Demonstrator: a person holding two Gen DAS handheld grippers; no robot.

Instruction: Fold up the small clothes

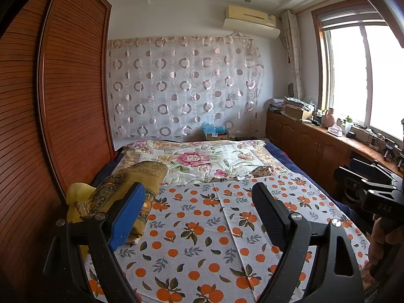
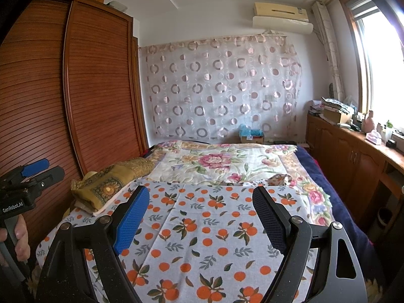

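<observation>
Progress: you hold nothing yet, folding not visibly begun | left gripper (image 1: 199,214) spread, empty | right gripper (image 2: 202,217) spread, empty | mustard patterned clothes (image 1: 131,184) heaped at frame left on orange-print sheet (image 1: 202,240), beside wardrobe (image 1: 70,101)

Home bedroom: bed (image 1: 202,227), louvred wardrobe (image 1: 63,101), air conditioner (image 1: 250,20).

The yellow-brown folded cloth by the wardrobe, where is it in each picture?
Left wrist view: the yellow-brown folded cloth lies at the left edge of the bed, partly behind the left gripper's blue finger.
Right wrist view: the same cloth sits left of middle, clear of the fingers.
Shared landmark: the air conditioner high on the wall.
</observation>
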